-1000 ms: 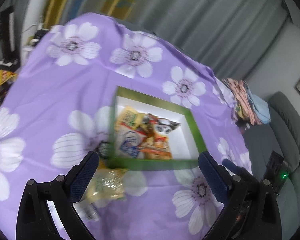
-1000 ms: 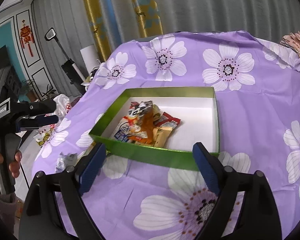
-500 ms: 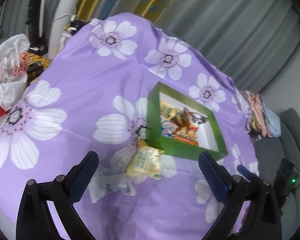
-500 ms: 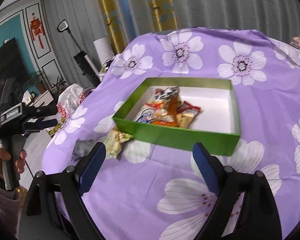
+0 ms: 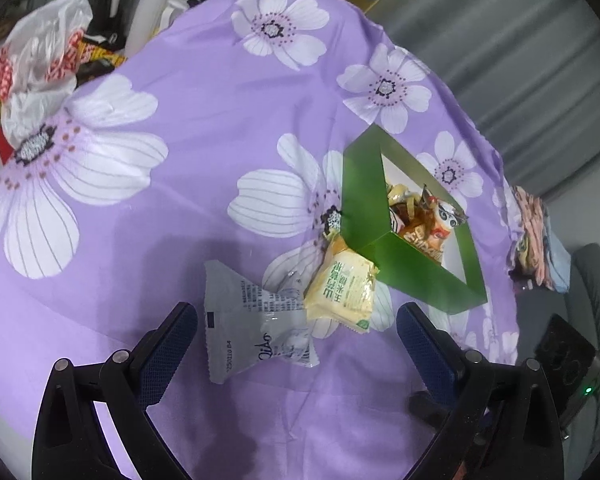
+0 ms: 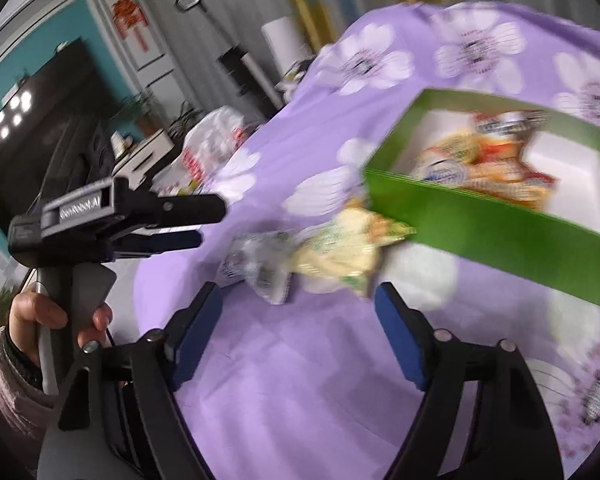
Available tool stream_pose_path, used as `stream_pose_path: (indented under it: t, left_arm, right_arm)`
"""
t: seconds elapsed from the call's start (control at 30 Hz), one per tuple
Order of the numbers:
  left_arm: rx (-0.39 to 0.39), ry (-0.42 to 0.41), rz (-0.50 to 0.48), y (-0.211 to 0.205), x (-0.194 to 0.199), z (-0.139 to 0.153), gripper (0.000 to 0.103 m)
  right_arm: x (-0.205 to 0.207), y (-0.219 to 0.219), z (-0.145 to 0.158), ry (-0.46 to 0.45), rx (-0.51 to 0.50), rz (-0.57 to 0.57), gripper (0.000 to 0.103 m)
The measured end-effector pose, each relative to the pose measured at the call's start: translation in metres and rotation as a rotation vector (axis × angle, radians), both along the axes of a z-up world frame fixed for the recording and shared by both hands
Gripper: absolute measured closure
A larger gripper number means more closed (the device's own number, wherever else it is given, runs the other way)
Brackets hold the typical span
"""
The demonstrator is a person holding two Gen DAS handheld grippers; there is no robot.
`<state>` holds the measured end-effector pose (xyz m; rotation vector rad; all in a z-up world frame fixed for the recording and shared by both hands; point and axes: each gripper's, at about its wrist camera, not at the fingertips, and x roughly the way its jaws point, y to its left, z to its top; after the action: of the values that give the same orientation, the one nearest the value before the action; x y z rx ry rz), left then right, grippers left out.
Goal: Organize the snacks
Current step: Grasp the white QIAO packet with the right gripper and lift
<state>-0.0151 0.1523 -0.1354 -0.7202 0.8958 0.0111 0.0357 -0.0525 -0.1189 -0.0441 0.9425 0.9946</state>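
Snacks are partly sorted: several packets already lie in the green box (image 5: pixel 420 280); a yellow packet (image 5: pixel 342 290) leans on its corner and a clear packet (image 5: pixel 256 326) lies beside it on the bench (image 5: pixel 180 200); left claw (image 5: pixel 296 334) and right claw (image 6: pixel 298 322) hover released, empty.

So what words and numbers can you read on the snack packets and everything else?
"250110 84" and a cursive word like "Lito", uncertain: on the clear packet.
Large green Chinese characters: on the yellow packet; I cannot make them out for certain, and its small print is too tiny.
A white label on the left gripper: too blurred to read.
Orange lettering on a packet in the green box: half hidden, unreadable.
The right gripper: no text.
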Motion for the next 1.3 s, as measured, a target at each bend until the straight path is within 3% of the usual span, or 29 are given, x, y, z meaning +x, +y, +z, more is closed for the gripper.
stream_pose_path:
  t: [0.13,0.4,0.5,0.6,0.8,0.97,1.3]
  left_arm:
    - [-0.018,-0.004,-0.01,0.003,0.003,-0.005,0.004]
    - [-0.041,-0.004,-0.035,0.004,0.008,-0.018,0.004]
    - [-0.053,-0.002,-0.038,0.005,0.01,-0.022,0.015]
    - [-0.051,0.001,-0.041,0.005,0.01,-0.025,0.017]
    - [-0.089,0.011,-0.025,0.01,0.01,-0.036,0.046]
    - [-0.1,0.008,-0.036,0.007,0.01,-0.039,0.046]
    - [-0.049,-0.034,-0.068,-0.002,-0.003,-0.019,0.046]
  right_arm:
    - [0.0,0.027,-0.016,0.032,-0.019,0.054,0.038]
    - [0.007,0.053,-0.036,0.078,-0.054,0.079,0.047]
    - [0.012,0.058,-0.039,0.084,-0.064,0.087,0.051]
    - [0.013,0.061,-0.039,0.076,-0.07,0.095,0.053]
    - [0.017,0.061,-0.044,0.094,-0.09,0.102,0.072]
    - [0.013,0.065,-0.043,0.077,-0.113,0.123,0.08]
    - [-0.002,0.055,-0.026,0.024,-0.076,0.125,0.084]
